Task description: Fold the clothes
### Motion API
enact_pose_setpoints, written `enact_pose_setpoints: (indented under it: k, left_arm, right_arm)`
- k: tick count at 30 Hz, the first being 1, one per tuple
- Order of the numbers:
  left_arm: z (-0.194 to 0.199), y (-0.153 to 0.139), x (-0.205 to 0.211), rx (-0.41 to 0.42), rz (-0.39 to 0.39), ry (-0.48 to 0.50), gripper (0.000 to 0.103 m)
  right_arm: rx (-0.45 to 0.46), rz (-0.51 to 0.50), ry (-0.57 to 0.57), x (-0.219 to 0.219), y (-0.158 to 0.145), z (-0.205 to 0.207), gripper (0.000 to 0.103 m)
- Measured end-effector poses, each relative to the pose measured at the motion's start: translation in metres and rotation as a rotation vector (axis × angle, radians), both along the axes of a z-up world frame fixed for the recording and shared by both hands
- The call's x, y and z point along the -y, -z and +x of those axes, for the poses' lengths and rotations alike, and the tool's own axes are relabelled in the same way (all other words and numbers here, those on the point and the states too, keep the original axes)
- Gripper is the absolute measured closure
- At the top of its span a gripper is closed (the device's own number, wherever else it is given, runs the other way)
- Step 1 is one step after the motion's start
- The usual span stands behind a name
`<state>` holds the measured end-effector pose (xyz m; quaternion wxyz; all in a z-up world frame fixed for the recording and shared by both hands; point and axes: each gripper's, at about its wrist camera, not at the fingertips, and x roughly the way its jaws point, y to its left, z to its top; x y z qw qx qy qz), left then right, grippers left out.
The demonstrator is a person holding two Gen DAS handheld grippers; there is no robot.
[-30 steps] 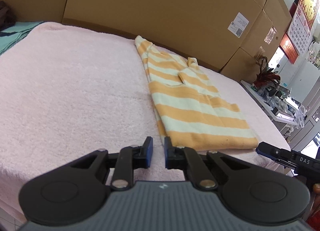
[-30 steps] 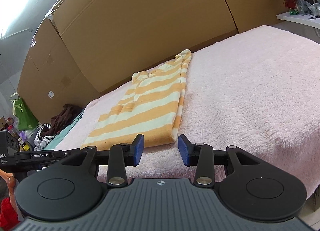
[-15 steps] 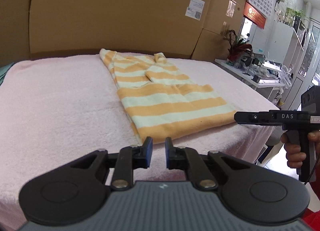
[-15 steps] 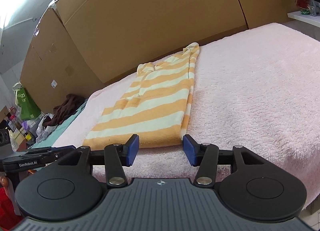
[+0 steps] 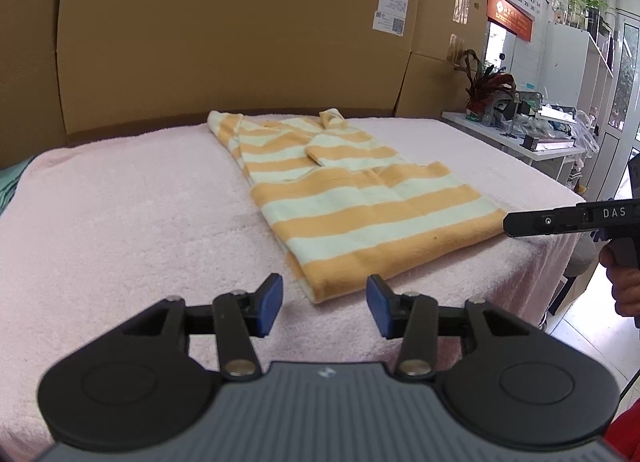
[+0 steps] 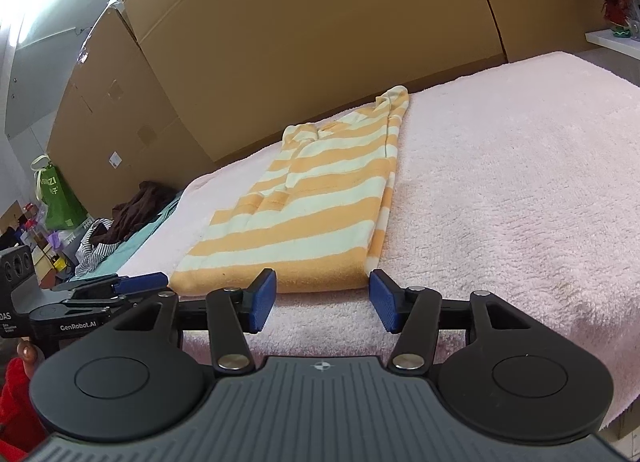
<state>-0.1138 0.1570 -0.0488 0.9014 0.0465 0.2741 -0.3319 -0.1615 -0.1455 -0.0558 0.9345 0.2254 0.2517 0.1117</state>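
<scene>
An orange-and-cream striped shirt [image 5: 360, 198] [image 6: 304, 214] lies flat on the pink towel-covered table [image 5: 120, 222] [image 6: 520, 202], folded into a long strip with a sleeve turned in on top. My left gripper [image 5: 325, 304] hovers just short of the shirt's near left hem corner. Its jaws are opening, and no cloth is pressed between the blue pads. My right gripper [image 6: 323, 298] stands open at the near right hem corner, also gripping nothing. Each gripper shows from the side in the other's view: the right gripper [image 5: 520, 222], the left gripper [image 6: 140, 282].
Tall cardboard boxes [image 5: 240, 42] wall the far side of the table. A white shelf with a red-leaved plant [image 5: 488, 82] stands to the right. Off the table's left end lie a pile of clothes [image 6: 132, 210] and a green bag [image 6: 56, 194].
The left jaws went from shut to open, and that wrist rolled so its view levelled out. The right jaws widened a little. Both grippers stay at the hem.
</scene>
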Motion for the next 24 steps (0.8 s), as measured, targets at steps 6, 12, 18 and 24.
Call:
enact_pose_setpoints:
  k: [6, 12, 18, 24]
  left_arm:
    - [0.002, 0.008, -0.001, -0.012, -0.020, 0.019, 0.054]
    - [0.004, 0.011, 0.000, 0.001, -0.043, 0.046, 0.060]
    - [0.001, 0.014, 0.000, 0.022, -0.058, 0.067, 0.075]
    - [0.002, 0.017, 0.001, 0.049, -0.052, 0.088, 0.076]
  right_arm:
    - [0.017, -0.018, -0.007, -0.001, 0.002, -0.003, 0.049]
    - [0.034, -0.039, -0.012, -0.003, 0.004, 0.000, 0.049]
    - [0.046, -0.069, -0.022, -0.002, 0.006, 0.001, 0.057]
    - [0.075, -0.081, -0.039, -0.001, 0.010, -0.001, 0.058]
